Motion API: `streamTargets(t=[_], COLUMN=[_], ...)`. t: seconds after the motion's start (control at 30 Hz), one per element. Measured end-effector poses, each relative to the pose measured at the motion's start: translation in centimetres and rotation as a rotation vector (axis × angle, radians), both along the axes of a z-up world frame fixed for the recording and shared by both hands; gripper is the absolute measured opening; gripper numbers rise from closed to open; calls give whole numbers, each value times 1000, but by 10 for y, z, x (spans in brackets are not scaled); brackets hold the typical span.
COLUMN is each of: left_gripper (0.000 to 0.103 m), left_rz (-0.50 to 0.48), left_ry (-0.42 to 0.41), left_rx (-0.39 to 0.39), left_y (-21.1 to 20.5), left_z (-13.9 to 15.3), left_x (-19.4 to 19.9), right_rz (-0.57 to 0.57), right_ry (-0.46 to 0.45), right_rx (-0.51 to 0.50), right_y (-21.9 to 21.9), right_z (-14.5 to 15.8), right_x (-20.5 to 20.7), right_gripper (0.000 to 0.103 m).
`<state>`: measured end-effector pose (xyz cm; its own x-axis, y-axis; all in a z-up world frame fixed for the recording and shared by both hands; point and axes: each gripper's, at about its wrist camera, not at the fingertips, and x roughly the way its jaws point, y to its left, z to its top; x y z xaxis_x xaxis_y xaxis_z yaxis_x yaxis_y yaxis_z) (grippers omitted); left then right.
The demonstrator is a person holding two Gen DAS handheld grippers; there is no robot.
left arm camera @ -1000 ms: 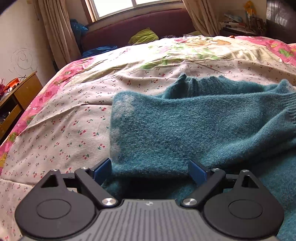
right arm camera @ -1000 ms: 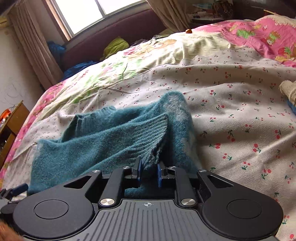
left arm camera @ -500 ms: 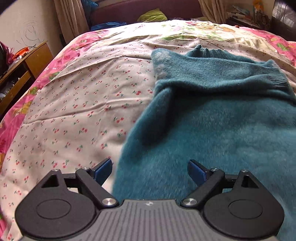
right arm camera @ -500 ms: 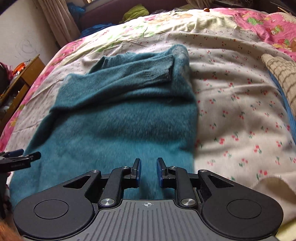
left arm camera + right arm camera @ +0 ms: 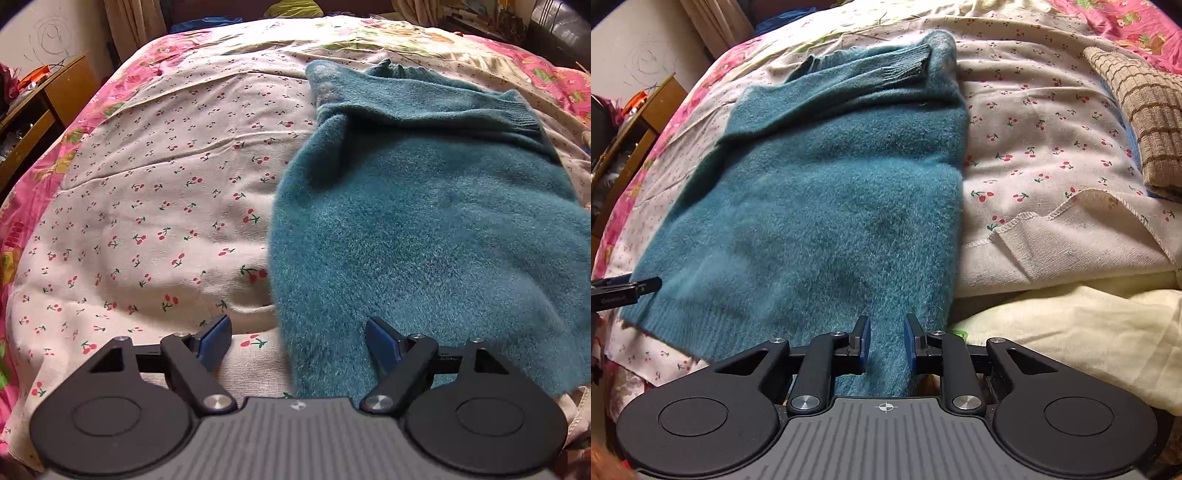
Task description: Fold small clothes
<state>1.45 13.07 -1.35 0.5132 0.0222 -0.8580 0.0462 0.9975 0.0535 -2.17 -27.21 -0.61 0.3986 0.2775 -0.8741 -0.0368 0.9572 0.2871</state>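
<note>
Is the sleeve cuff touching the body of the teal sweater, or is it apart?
Touching. The right wrist view shows the ribbed sleeve cuff folded across and lying flat on the teal sweater near its far end, with no gap under it.

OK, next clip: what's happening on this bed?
A person with two handheld grippers is folding a teal sweater lying on a cherry-print sheet. One sleeve lies folded across the chest. The left gripper is wide open over the sweater's bottom-left corner; the right gripper, partly open, straddles the hem near the other corner.
</note>
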Motion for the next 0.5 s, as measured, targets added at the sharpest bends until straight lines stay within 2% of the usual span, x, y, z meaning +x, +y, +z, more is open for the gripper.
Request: streamTargets(t=[0.1, 0.2, 0.3, 0.47, 0.5], left_gripper=[76, 76, 76, 75, 75], left_rz=[-31, -63, -53, -49, -53], left_ry=[13, 47, 68, 67, 65], left_rx=[-55, -73, -100, -110, -108], left_y=[-3, -6, -3, -2, -3], left_z=[0, -7, -12, -11, -12], left_x=[3, 7, 11, 11, 10], right_rz=[-13, -11, -21, -61, -60], right_ry=[6, 7, 16, -19, -25], right_rx=[18, 16, 21, 52, 23], right_y=[-2, -3, -4, -12, -12], right_z=[0, 1, -1, 11, 13], right_x=[-1, -5, -6, -12, -13], right_gripper=[20, 20, 20, 21, 28])
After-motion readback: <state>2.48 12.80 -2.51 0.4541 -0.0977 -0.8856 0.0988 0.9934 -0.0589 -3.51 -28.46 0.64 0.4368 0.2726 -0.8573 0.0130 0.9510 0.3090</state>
